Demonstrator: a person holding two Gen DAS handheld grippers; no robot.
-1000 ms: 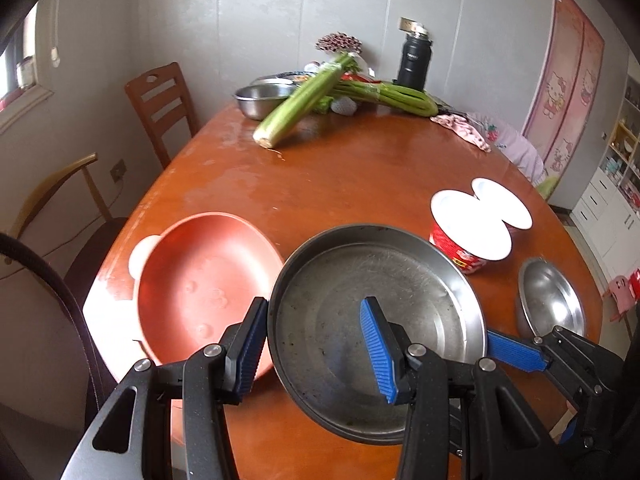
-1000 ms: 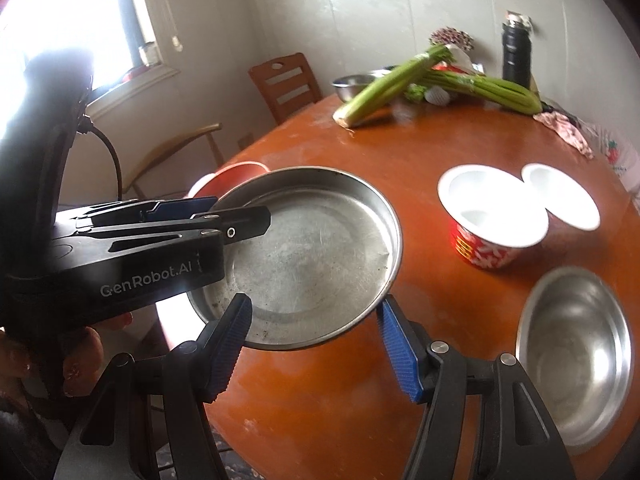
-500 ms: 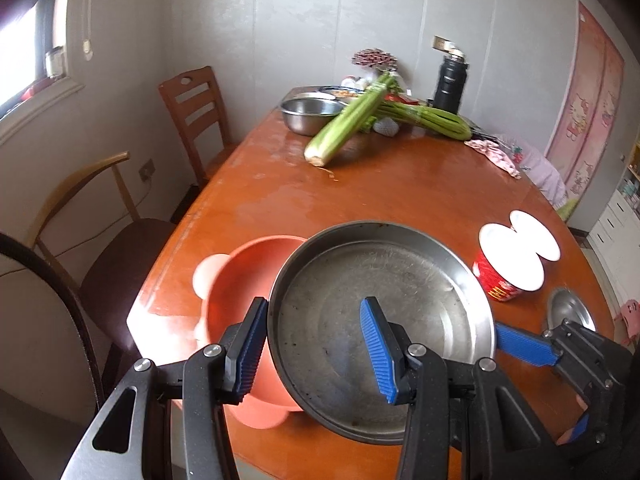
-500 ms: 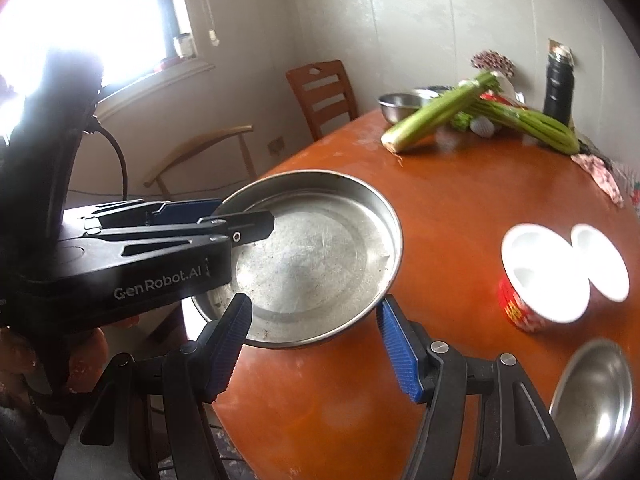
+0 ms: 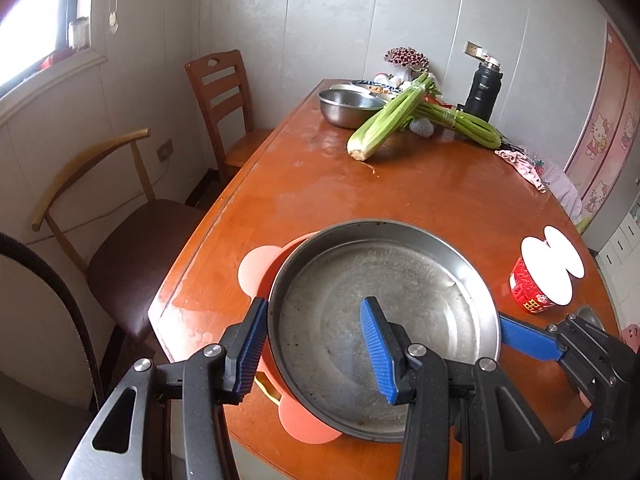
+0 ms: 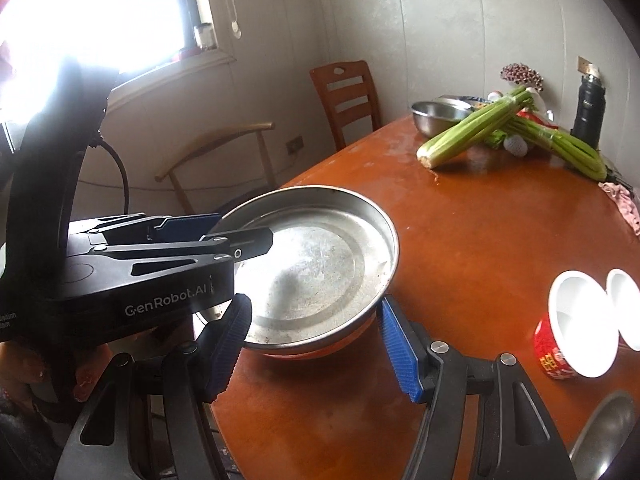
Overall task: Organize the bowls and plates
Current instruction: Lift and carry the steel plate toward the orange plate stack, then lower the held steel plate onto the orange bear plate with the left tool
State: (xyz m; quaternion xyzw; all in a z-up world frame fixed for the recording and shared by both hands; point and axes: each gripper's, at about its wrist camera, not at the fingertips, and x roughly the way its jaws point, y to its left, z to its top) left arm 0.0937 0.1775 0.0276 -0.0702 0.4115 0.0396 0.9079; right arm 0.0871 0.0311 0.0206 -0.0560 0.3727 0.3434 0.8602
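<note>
A: We count two grippers: the left gripper (image 5: 314, 344) pinches the steel pan's (image 5: 384, 320) near-left rim; the right gripper (image 6: 316, 344) straddles its edge.

B: Gripping? We cannot tell. The pan covers most of one orange dish (image 5: 260, 268); one steel bowl (image 6: 604, 432) is cut off.

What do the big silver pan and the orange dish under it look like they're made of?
The big silver pan looks like stainless steel, brushed and scuffed: grey metallic sheen, fine scratches, window glare on its floor. The orange dish beneath it looks like matte plastic or melamine, with a flat, even colour and soft rounded handle tabs; the views cannot settle which.
</note>
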